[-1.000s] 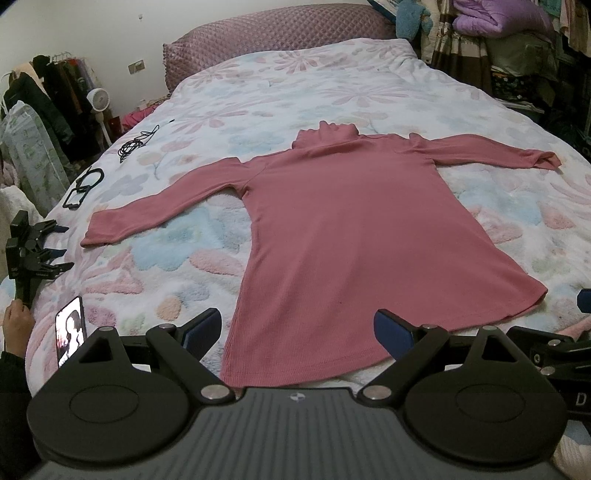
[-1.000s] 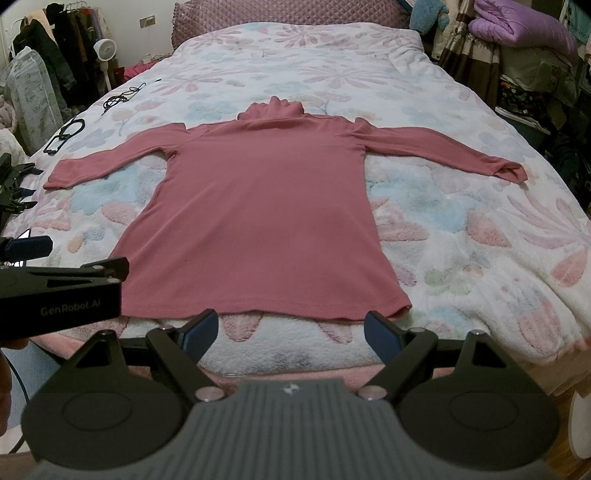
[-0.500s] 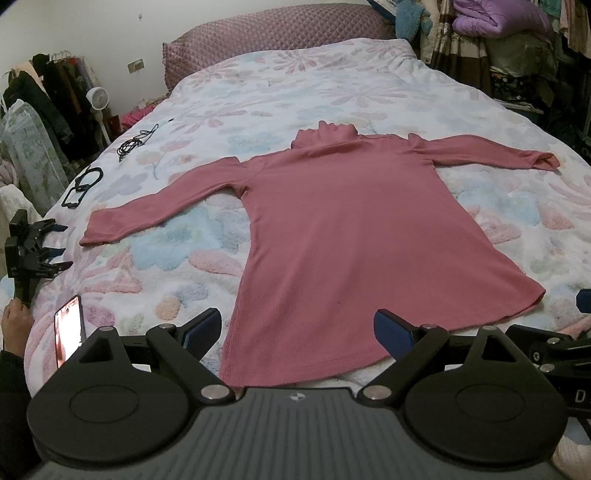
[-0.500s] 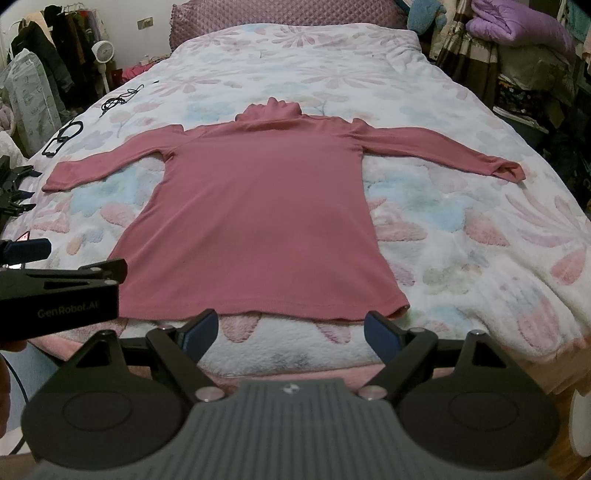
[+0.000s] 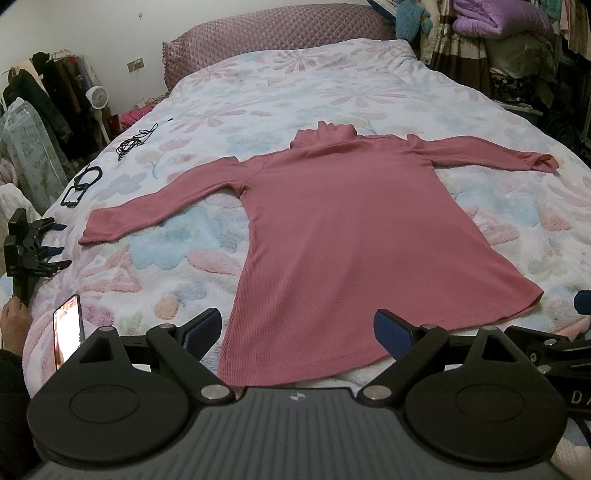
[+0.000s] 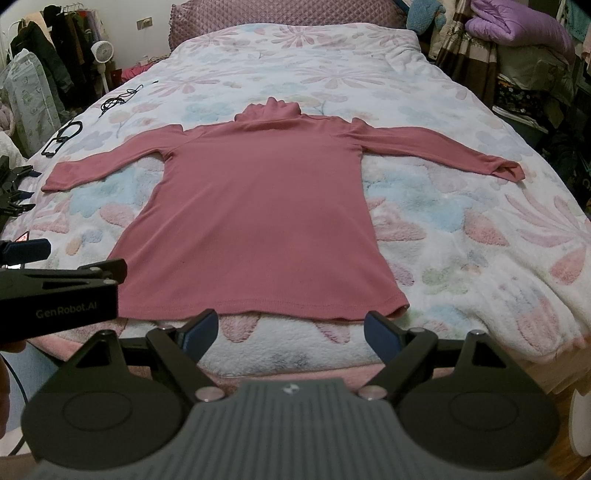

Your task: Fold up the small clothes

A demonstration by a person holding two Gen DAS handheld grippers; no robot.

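Observation:
A pink long-sleeved turtleneck top (image 5: 351, 236) lies flat on the bed, sleeves spread to both sides, hem toward me. It also shows in the right wrist view (image 6: 266, 214). My left gripper (image 5: 297, 328) is open and empty, just above the hem's left part. My right gripper (image 6: 291, 328) is open and empty, hovering over the bed edge just short of the hem. The left gripper's body (image 6: 59, 295) shows at the left of the right wrist view.
The bed has a fluffy floral blanket (image 5: 166, 251). A phone (image 5: 66, 332), a black gripper tool (image 5: 26, 251), black frames (image 5: 83, 184) and a cable (image 5: 136, 140) lie along the left edge. Clothes racks stand left, piled bedding (image 6: 517, 33) right.
Both grippers have crept slightly forward toward the hem. The phone screen changed. The top has not moved.

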